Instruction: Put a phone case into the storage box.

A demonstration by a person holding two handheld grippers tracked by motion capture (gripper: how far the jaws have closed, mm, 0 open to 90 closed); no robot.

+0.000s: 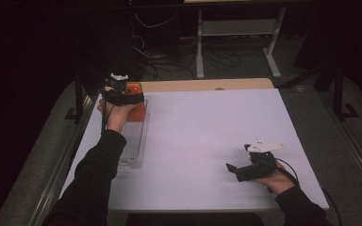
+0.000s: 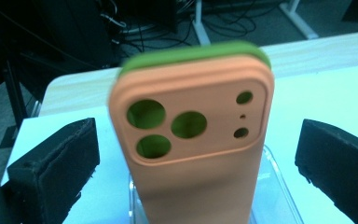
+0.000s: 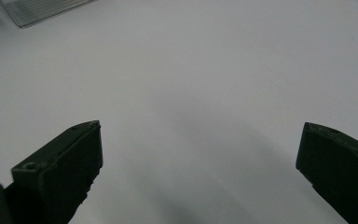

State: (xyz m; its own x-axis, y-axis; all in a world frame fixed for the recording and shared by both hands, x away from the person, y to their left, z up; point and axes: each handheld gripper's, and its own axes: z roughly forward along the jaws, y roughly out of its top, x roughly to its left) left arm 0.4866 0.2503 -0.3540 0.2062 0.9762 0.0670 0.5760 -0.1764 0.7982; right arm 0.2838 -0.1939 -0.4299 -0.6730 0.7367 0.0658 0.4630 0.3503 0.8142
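Your left gripper stands spread around the orange silicone phone case, upright in the clear ribbed plastic tray's far end. Withdraw crookedly and a pad could topple it. Right gripper open, well right of the tray.

Phone case upright in tray, tray at table's left edge
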